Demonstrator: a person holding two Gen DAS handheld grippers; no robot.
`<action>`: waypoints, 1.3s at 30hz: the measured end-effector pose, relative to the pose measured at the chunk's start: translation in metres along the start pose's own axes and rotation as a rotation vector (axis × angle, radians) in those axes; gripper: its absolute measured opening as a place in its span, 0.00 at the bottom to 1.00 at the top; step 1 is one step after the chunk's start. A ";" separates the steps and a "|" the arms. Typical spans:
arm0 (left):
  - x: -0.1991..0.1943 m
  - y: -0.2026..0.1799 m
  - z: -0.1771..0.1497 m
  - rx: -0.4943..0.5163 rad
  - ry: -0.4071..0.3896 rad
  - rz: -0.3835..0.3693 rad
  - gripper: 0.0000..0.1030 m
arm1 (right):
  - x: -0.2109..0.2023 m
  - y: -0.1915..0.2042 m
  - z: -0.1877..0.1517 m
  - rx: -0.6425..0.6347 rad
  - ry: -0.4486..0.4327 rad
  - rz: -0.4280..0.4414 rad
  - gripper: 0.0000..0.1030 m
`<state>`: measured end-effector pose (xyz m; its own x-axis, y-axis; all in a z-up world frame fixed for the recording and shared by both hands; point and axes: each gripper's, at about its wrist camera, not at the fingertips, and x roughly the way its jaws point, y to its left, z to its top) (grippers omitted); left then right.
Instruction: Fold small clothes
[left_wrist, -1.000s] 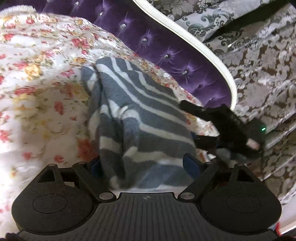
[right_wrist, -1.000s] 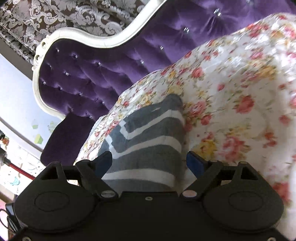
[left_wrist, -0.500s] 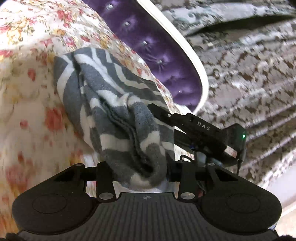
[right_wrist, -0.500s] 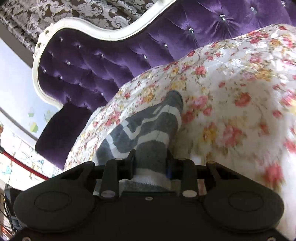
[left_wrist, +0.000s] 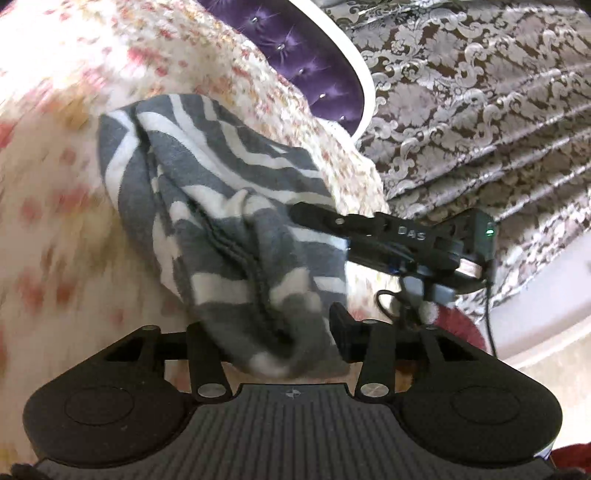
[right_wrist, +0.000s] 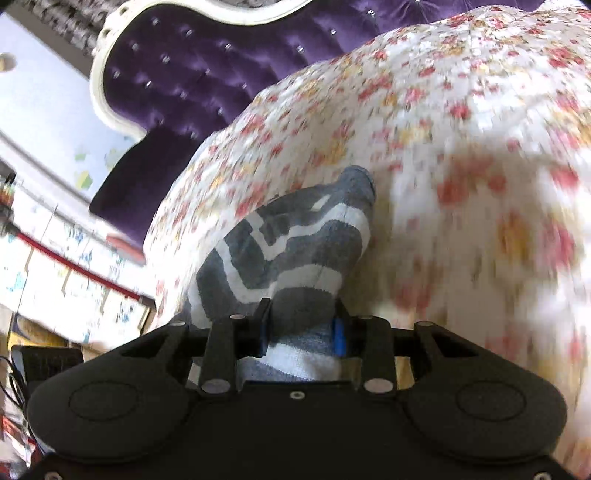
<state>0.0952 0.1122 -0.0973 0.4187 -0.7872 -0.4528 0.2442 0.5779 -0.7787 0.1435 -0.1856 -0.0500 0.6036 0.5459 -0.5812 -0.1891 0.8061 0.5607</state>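
Observation:
A grey-and-white striped garment (left_wrist: 229, 206) lies bunched on the floral cover (left_wrist: 55, 184). Its near edge is gathered between the fingers of my left gripper (left_wrist: 273, 339), whose pads still press on it while the jaws are opening slightly. To the right, in the left wrist view, my right gripper (left_wrist: 332, 236) reaches in sideways at the garment's other edge. In the right wrist view the garment (right_wrist: 295, 251) rises from my right gripper (right_wrist: 301, 328). It is pinched between the blue-padded fingers there, and those jaws are also opening a little.
The floral cover (right_wrist: 461, 147) spreads over a soft rounded surface. Behind it stands a purple tufted backrest with a white frame (right_wrist: 177, 85), also seen as the backrest (left_wrist: 295, 55). A damask curtain (left_wrist: 480, 110) hangs at the right. Cluttered floor shows at the left (right_wrist: 55, 258).
Both grippers went from wide open around the garment's edges to closed on it. They then moved across the cover, dragging and bunching the garment.

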 end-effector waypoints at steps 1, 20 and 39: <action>-0.006 -0.001 -0.009 0.001 -0.007 0.017 0.43 | -0.004 0.003 -0.008 -0.005 -0.009 -0.003 0.45; -0.087 -0.058 -0.052 0.308 -0.407 0.394 0.76 | -0.057 0.044 -0.088 -0.172 -0.317 -0.278 0.74; -0.012 -0.036 -0.032 0.431 -0.318 0.729 0.87 | -0.052 0.078 -0.099 -0.333 -0.422 -0.454 0.99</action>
<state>0.0529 0.0934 -0.0777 0.8042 -0.1341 -0.5790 0.1033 0.9909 -0.0861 0.0211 -0.1284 -0.0342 0.9151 0.0577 -0.3990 -0.0335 0.9972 0.0674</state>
